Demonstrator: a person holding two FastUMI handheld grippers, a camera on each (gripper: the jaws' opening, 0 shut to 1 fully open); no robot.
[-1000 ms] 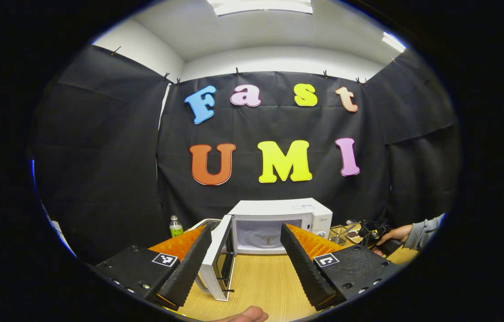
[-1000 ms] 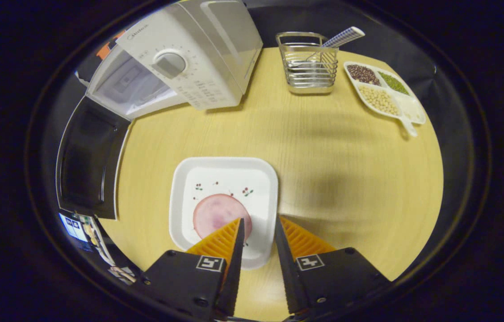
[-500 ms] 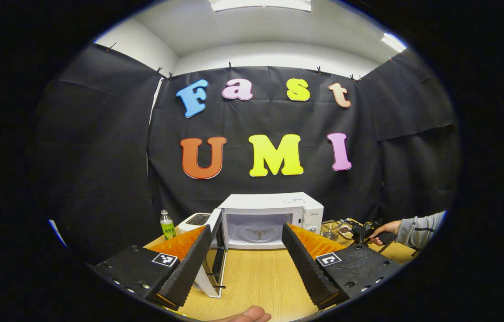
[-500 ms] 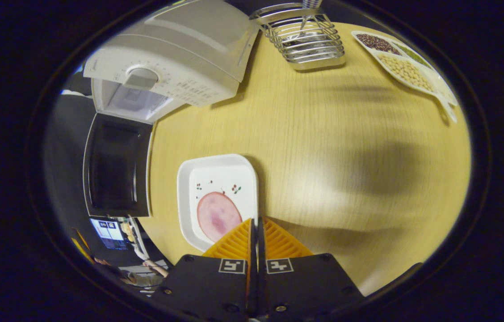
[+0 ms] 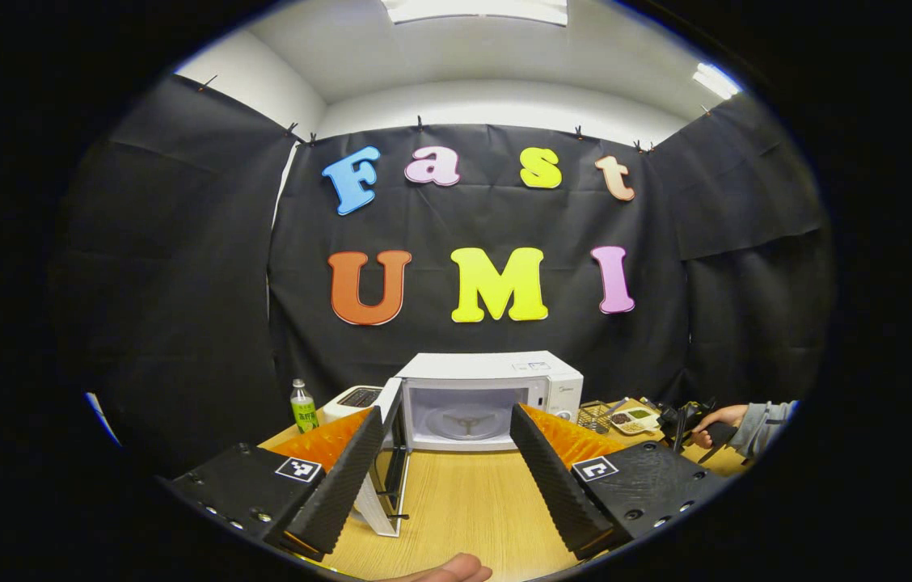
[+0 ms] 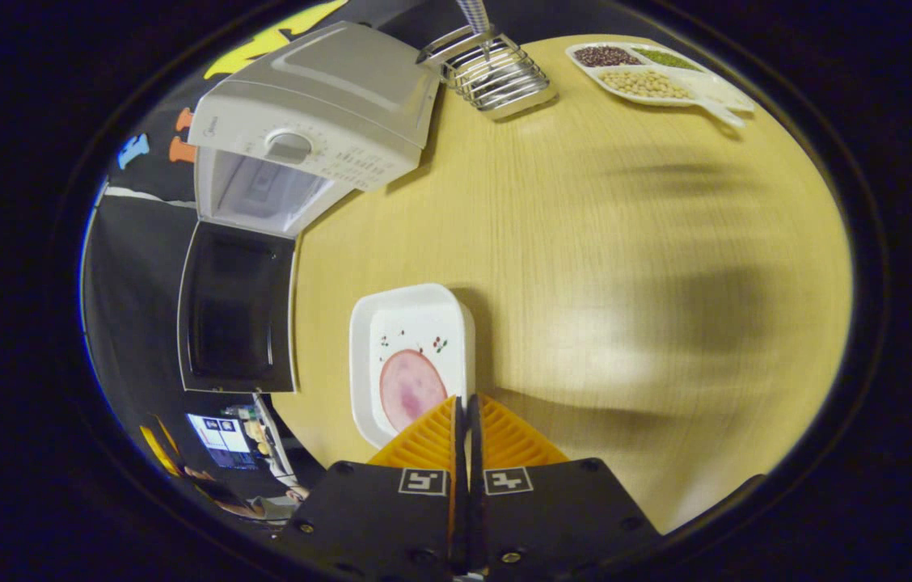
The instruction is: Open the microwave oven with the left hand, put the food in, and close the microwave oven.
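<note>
Microwave oven [image 5: 496, 396] first: we see it ahead of the left claw [image 5: 444, 473], framed between that claw's two fingers, standing on the wooden table [image 5: 464, 517]. Its door [image 5: 391, 461] is swung out on the left side, edge toward us, just past the left finger, and the cavity is lit with the turntable bare. In the right gripper view we see the same oven [image 6: 318, 121] up and left of the right claw [image 6: 466, 424], door [image 6: 238, 311] hanging open and dark, table [image 6: 626, 267] spreading to the right.

Left claw: we note the fingers spread wide apart, gripping nothing, hovering above the tabletop.

Right claw: we note the fingers brought together, no gap visible. They sit at the near right edge of the white square plate [image 6: 411, 343]; we cannot tell whether the rim is pinched between them.

Food: we see a pink round slice [image 6: 410, 388] lying on that plate, just left of the right claw's tips, well apart from the oven.

Further from the claws we see a wire basket [image 6: 492, 77] beside the oven, a divided tray of beans [image 6: 654, 77] past it, and in the left gripper view a toaster [image 5: 355, 398] and a green bottle [image 5: 303, 404] left of the oven. Off to the right there, a hand [image 5: 719, 420] in a grey sleeve.
</note>
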